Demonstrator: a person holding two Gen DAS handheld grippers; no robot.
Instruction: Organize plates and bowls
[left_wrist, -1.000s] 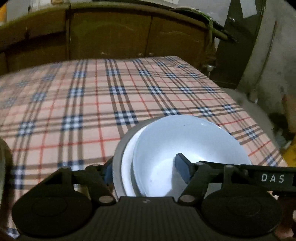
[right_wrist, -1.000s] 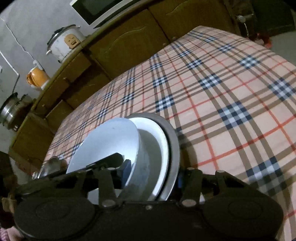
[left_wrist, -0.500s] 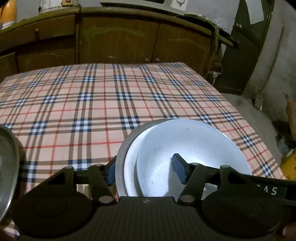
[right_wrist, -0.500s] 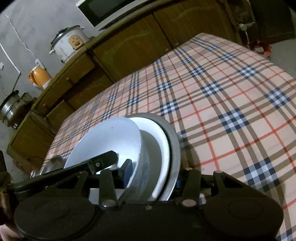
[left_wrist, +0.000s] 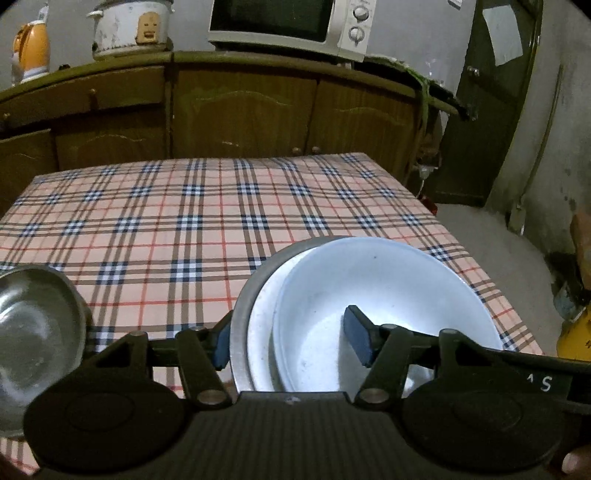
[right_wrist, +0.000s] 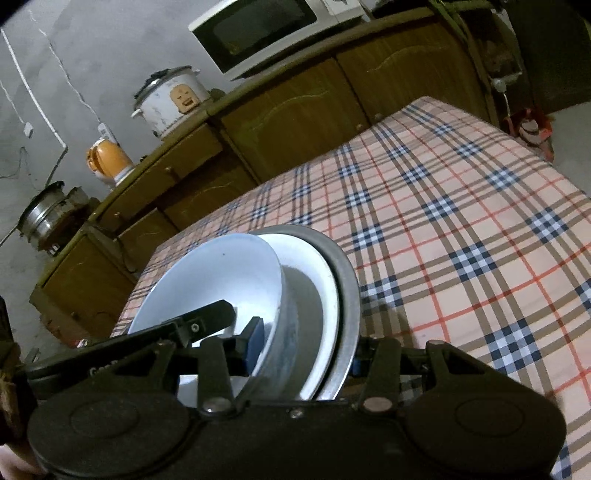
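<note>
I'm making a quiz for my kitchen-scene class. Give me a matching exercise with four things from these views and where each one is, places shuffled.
Things:
1. white bowl
2. steel bowl
3. microwave
4. orange kettle

Places:
A. on the checked tablecloth, at the left edge of the left wrist view
B. on the wooden cabinet, left of the rice cooker
C. nested in the stack of plates gripped by both grippers
D. on the wooden cabinet, right of the rice cooker

Pairs: 1-C, 2-A, 3-D, 4-B
</note>
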